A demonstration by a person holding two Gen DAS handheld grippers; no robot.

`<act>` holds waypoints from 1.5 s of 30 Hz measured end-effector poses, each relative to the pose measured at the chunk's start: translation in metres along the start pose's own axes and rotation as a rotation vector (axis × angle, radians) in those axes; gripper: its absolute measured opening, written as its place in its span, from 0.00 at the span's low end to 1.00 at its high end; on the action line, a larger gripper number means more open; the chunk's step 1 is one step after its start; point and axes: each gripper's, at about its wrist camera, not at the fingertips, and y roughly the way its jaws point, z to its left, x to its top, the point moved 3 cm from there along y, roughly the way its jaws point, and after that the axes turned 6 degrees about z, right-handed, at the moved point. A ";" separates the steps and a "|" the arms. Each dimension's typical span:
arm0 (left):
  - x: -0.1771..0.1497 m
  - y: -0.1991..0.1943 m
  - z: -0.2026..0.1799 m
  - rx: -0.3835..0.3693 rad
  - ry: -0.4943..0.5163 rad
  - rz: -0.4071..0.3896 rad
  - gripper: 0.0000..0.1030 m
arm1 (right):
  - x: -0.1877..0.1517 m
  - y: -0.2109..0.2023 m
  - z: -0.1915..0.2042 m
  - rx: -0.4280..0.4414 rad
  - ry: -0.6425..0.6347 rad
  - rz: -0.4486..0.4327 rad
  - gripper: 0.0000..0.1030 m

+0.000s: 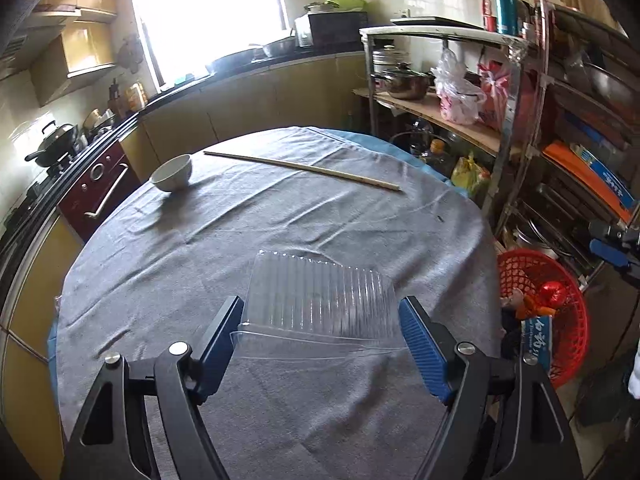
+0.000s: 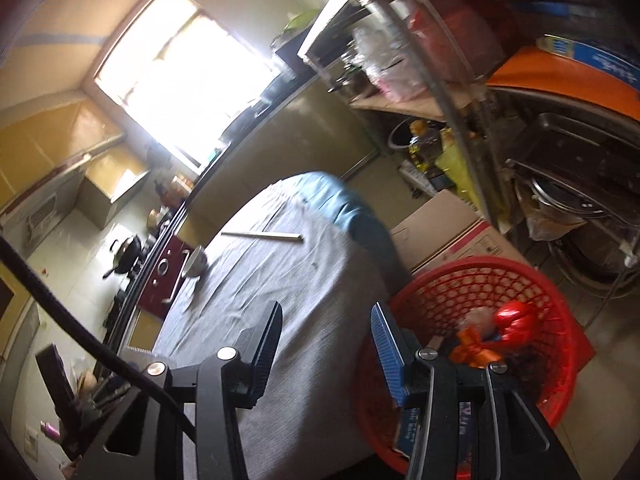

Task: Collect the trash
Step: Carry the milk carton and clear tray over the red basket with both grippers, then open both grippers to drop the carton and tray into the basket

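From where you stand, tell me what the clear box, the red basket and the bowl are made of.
Clear box: thin glossy transparent plastic, probably; ribbed walls, cloth visible through it.
Red basket: molded plastic, apparently; open lattice walls with a slight sheen.
Bowl: likely glazed ceramic; smooth, white, opaque. Melamine cannot be ruled out.

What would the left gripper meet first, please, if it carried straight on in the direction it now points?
Most likely the clear plastic container lying on the grey tablecloth. It sits directly ahead of the open left gripper, its near edge about level with the fingers, though exact depth is unclear.
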 end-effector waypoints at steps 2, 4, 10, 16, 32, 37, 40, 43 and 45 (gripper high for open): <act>0.004 -0.001 -0.014 -0.018 0.025 0.000 0.78 | 0.004 -0.008 -0.010 -0.004 0.028 -0.017 0.49; 0.010 -0.004 -0.029 -0.041 0.053 -0.006 0.78 | 0.006 -0.014 -0.017 -0.014 0.043 -0.026 0.49; 0.033 -0.010 -0.088 -0.158 0.136 -0.022 0.78 | 0.014 -0.039 -0.038 -0.033 0.070 -0.088 0.50; 0.055 -0.008 -0.146 -0.275 0.190 -0.019 0.78 | 0.015 -0.065 -0.067 -0.040 0.123 -0.138 0.50; 0.061 0.014 -0.220 -0.350 0.300 0.024 0.80 | 0.015 -0.087 -0.124 -0.057 0.222 -0.179 0.50; 0.059 0.020 -0.230 -0.363 0.325 0.047 0.81 | 0.015 -0.082 -0.130 -0.055 0.236 -0.170 0.50; 0.056 0.024 -0.235 -0.359 0.344 0.058 0.81 | 0.014 -0.081 -0.134 -0.058 0.244 -0.168 0.50; 0.054 0.026 -0.237 -0.353 0.354 0.069 0.81 | 0.015 -0.079 -0.136 -0.061 0.251 -0.168 0.50; 0.053 0.025 -0.236 -0.347 0.358 0.063 0.81 | 0.015 -0.078 -0.136 -0.063 0.252 -0.165 0.50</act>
